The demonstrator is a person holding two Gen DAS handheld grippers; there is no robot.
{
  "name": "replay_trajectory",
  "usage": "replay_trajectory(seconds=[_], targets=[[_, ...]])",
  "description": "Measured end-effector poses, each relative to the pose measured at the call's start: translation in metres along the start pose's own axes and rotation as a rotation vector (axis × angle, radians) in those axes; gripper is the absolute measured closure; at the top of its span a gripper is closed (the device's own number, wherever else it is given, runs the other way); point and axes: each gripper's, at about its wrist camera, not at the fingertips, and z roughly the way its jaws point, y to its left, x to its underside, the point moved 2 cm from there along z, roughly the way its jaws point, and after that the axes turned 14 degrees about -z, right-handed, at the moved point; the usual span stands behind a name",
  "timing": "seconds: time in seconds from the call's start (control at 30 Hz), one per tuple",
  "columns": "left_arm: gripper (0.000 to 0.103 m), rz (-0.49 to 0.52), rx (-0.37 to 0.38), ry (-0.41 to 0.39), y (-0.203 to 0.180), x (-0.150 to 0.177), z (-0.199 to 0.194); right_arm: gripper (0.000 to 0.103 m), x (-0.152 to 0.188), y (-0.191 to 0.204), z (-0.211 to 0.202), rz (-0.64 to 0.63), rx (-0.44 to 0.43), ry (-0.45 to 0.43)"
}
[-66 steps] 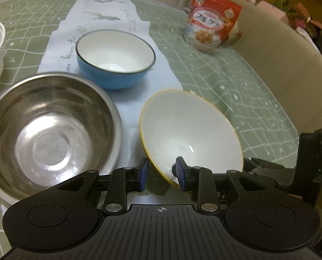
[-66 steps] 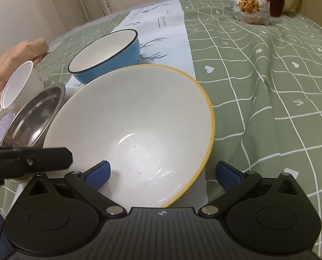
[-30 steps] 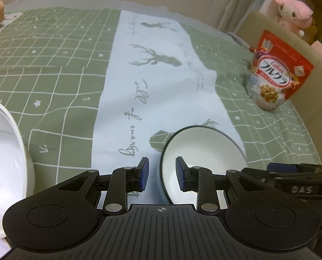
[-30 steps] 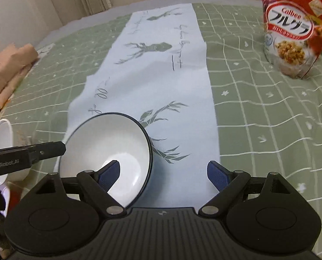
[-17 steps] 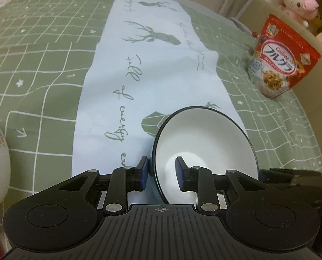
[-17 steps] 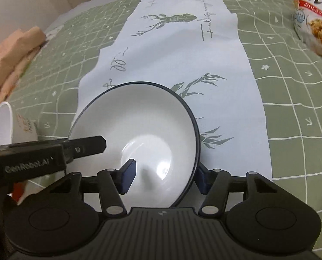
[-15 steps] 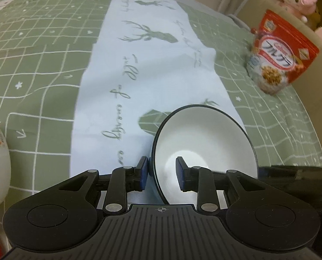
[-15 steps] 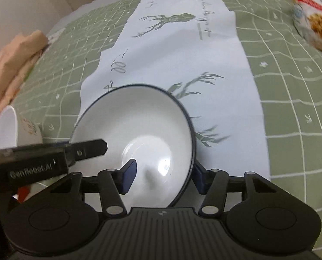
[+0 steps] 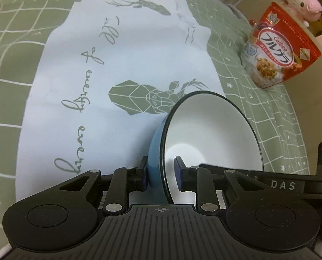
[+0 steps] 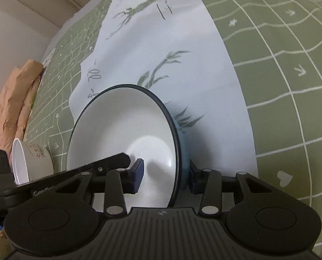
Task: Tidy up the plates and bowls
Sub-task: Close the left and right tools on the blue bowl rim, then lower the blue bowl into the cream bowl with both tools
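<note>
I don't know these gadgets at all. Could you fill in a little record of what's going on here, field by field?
Held item: blue bowl, white inside, tilted up
Left gripper: pinches the bowl wall, one finger outside, one inside
Right gripper: pinches the opposite wall the same way
Surface: green checked tablecloth with a pale deer-print runner
Nearby: red cereal bag, white cup

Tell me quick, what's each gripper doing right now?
Left gripper: shut on the blue bowl rim.
Right gripper: shut on the same bowl's rim.

A green checked cloth (image 9: 13, 49) with a pale deer-print runner (image 9: 126, 49) covers the surface — beyond it a cream wall (image 10: 15, 19) and, at the far edge, a pink plush toy (image 9: 301, 2).
</note>
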Motion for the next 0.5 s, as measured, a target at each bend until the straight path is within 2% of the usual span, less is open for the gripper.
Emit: replay_trajectory(seconds=[0.07, 0.17, 0.3, 0.4, 0.5], targets=[[0.074, 0.023, -0.021, 0.01, -0.009, 0.006, -0.007, 0.061, 0.002, 0.004, -0.004, -0.01, 0.022, -0.01], [0.07, 0.074, -0.005, 0.001, -0.027, 0.015, -0.022, 0.061, 0.007, 0.006, -0.02, -0.036, 0.061, -0.043], [0.07, 0.154, 0.014, -0.057, -0.055, 0.026, -0.043, 0.061, 0.012, 0.012, -0.061, -0.067, 0.07, -0.134], [0.07, 0.153, 0.06, -0.069, -0.07, 0.035, -0.064, 0.061, 0.02, 0.023, -0.097, -0.106, 0.105, -0.192], [0.07, 0.18, 0.097, -0.085, -0.08, 0.055, -0.093, 0.061, 0.037, 0.032, -0.128, -0.119, 0.092, -0.214]])
